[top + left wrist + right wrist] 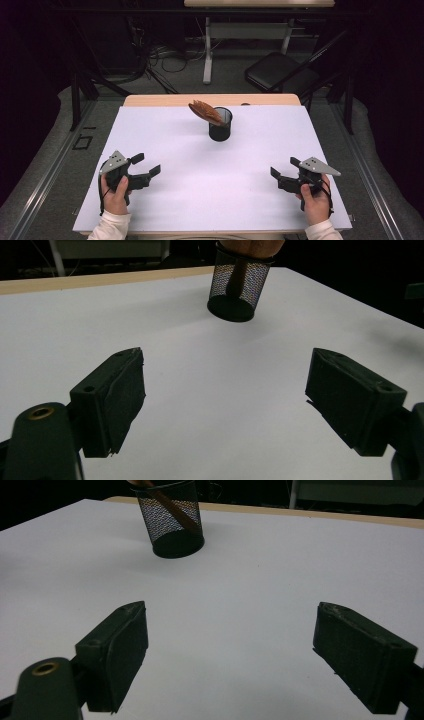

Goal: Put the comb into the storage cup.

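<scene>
A black mesh cup (220,125) stands upright toward the far middle of the white table top (200,170). A brown wooden utensil (205,112) leans out of it to the left. In the left gripper view the cup (240,289) is far ahead, and in the right gripper view the cup (172,524) holds the slanted brown handle (172,510). My left gripper (149,165) rests near the front left, open and empty. My right gripper (283,167) is at the front right, open with nothing between its jaws. Both point toward the table's middle.
A bare wooden strip (165,100) runs along the table's far edge. Beyond it on the floor stand a black chair (280,72), a white table leg (207,50) and tangled cables (165,55). A person's hands (116,197) hold the grippers near the front edge.
</scene>
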Motion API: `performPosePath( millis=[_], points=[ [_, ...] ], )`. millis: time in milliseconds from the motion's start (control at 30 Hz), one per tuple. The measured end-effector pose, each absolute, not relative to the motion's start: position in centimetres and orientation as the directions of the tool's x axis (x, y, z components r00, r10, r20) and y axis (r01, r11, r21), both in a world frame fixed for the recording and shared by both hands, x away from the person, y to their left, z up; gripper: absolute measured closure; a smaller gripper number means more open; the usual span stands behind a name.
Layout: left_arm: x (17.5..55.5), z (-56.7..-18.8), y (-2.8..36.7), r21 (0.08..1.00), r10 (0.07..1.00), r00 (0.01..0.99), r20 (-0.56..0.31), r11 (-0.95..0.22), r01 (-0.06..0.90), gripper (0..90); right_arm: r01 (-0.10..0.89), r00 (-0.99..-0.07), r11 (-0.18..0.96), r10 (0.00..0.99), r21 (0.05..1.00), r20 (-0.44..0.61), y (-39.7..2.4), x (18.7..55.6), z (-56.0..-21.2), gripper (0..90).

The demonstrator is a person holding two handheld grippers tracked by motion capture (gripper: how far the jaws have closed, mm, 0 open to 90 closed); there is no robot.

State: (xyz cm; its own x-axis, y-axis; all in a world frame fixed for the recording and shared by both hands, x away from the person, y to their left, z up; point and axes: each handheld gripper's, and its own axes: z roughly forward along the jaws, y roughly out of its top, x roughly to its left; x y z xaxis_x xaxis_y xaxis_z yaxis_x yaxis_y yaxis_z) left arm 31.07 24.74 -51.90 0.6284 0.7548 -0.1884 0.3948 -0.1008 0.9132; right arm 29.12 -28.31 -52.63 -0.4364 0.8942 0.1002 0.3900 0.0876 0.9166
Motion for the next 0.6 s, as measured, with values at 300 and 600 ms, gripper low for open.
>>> performPosePath(
  millis=[300,600],
  points=[
    [31.3,-52.4,25.1,0.911,0.763,0.617,-0.190,-0.098,0.401,16.2,0.411,-0.394,0.063,0.912,0.909,0.115,-29.2,29.3,-53.4,14.3],
    [31.5,-52.7,25.2,0.907,0.767,0.613,-0.190,-0.102,0.409,16.2,0.429,-0.378,0.052,0.917,0.902,0.127,-29.4,29.5,-53.9,14.3]
  ],
)
